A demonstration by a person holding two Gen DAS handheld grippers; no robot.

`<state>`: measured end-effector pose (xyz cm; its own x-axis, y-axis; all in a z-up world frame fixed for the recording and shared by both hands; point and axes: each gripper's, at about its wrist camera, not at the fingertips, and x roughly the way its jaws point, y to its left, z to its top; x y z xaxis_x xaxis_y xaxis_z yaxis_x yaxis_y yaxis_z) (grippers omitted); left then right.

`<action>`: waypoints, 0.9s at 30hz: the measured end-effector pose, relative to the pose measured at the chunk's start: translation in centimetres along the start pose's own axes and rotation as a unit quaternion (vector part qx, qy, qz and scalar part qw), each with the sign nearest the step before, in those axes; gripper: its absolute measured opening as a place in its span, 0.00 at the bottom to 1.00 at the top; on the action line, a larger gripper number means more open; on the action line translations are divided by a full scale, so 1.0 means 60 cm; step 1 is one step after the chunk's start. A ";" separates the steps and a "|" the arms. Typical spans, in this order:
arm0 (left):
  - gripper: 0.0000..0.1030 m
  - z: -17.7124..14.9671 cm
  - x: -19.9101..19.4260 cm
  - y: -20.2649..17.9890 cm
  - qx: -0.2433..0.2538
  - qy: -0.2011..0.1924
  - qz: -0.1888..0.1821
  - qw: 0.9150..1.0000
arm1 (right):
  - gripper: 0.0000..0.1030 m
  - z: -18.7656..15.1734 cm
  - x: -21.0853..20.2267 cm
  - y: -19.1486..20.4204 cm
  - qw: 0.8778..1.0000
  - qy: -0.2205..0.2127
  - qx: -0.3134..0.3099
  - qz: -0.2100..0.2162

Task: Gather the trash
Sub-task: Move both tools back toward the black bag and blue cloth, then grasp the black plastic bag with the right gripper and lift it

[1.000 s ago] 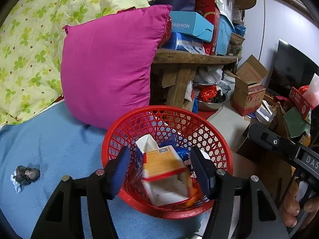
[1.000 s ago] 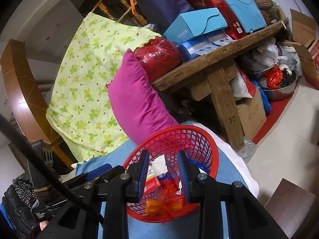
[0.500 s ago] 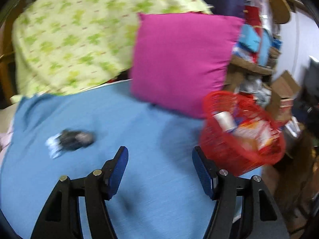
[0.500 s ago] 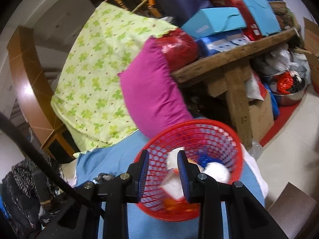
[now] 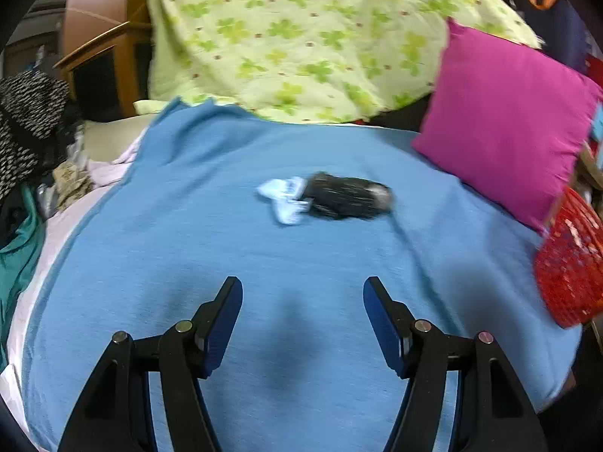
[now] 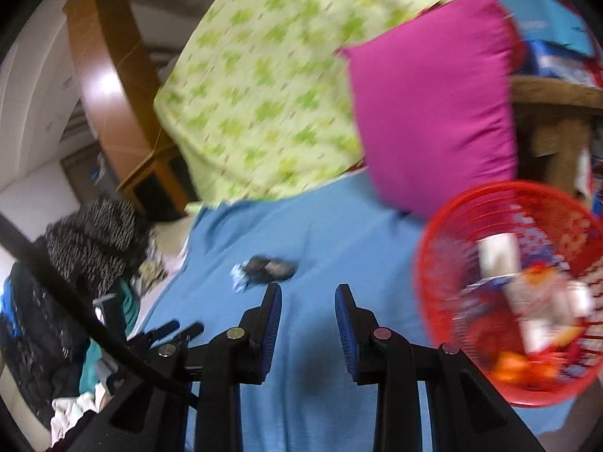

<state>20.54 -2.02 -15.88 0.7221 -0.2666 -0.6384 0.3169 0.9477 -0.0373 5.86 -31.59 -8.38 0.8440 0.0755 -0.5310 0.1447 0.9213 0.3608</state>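
A dark crumpled wrapper with a scrap of white paper beside it lies on the blue blanket, ahead of my left gripper. That gripper is open and empty, a short way from the wrapper. The red mesh basket sits at the blanket's right edge. In the right wrist view the same wrapper lies just beyond and left of my right gripper, whose jaws stand close together with nothing between them. The basket, holding cartons and wrappers, is to its right.
A magenta pillow leans at the back right, next to the basket. A green-patterned quilt is heaped behind the blanket. Clothes are piled off the left edge. A cluttered wooden table stands behind the basket.
Both grippers swung left, away from above the basket and toward the wrapper on the blanket. The basket has slid to the right edge of both views. The left jaws stay wide, the right narrow.
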 end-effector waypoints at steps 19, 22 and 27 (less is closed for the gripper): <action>0.66 0.050 0.099 0.083 -0.053 0.013 0.004 0.999 | 0.64 0.031 0.440 0.120 0.983 0.115 -0.138 0.034; 0.66 0.060 0.114 0.089 -0.058 0.014 0.003 0.998 | 0.64 0.036 0.484 0.118 0.979 0.121 -0.157 0.039; 0.66 0.074 0.136 0.097 -0.075 0.017 -0.003 0.997 | 0.64 0.021 0.553 0.130 0.968 0.138 -0.204 0.042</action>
<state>31.03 0.52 -17.89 0.6985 -0.2692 -0.6630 0.2239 0.9622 -0.1548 35.63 -22.39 -22.23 0.6662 0.2029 -0.7176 -0.1819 0.9774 0.1075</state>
